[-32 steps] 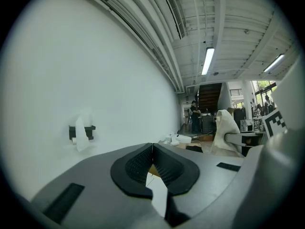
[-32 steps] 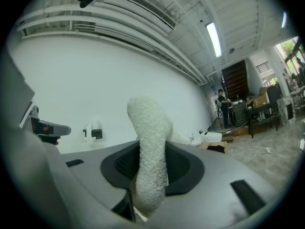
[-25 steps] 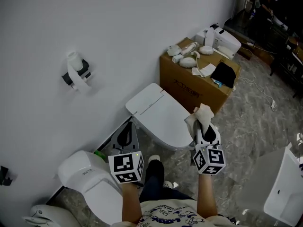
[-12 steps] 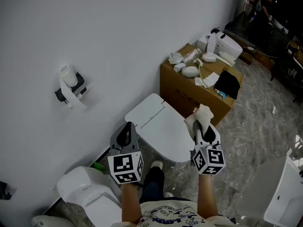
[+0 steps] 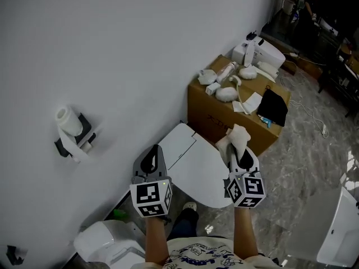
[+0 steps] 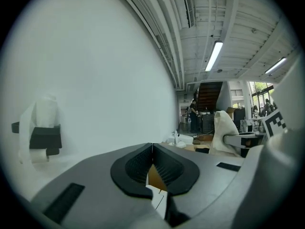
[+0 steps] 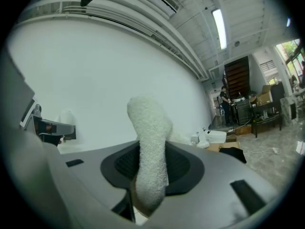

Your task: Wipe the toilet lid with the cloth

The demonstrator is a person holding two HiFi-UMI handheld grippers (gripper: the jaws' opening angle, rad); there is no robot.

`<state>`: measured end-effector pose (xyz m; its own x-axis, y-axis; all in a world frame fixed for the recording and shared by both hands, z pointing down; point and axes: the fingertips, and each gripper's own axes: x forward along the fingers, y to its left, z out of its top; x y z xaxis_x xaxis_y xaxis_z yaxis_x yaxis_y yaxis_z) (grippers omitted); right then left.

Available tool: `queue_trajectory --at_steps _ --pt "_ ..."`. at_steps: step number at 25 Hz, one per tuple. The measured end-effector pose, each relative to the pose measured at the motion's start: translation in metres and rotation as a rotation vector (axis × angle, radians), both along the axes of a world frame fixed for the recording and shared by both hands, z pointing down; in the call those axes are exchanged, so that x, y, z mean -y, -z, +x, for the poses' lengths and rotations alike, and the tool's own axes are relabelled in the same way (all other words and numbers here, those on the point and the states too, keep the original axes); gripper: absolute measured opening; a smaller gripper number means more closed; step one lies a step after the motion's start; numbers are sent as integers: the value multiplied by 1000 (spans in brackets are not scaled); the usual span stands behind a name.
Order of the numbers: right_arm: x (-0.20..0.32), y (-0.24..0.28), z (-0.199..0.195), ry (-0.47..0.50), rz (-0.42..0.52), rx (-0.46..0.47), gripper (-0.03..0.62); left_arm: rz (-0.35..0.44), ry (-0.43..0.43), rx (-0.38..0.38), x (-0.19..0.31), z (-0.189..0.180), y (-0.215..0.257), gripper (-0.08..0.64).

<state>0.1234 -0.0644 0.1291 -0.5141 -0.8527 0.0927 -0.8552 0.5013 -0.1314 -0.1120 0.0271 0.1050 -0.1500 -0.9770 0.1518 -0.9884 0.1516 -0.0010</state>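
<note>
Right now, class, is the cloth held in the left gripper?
No, the jaws of the left gripper are shut on nothing, and the cloth stands clamped between the jaws of the right gripper.

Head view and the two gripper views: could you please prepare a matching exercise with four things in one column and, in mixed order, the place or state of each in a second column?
Things
1. cloth
2. left gripper
3. toilet lid
4. paper roll

Places or states
A. on a holder fixed to the wall
B. white, closed, in front of the cardboard box
C. jaws together, nothing between them
D. clamped in the right gripper, sticking up past its jaws

Pairs: 1-D, 2-C, 3-B, 4-A
</note>
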Motion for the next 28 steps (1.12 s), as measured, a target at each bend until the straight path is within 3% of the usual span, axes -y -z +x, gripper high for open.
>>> queue_trajectory --at_steps 10,28 --pt "75 -14 -59 -34 -30 -25 118 -44 -67 -26 92 -55 -20 5" --pt "125 -84 -103 30 -157 -104 118 -184 -54 -88 133 -86 -96 4"
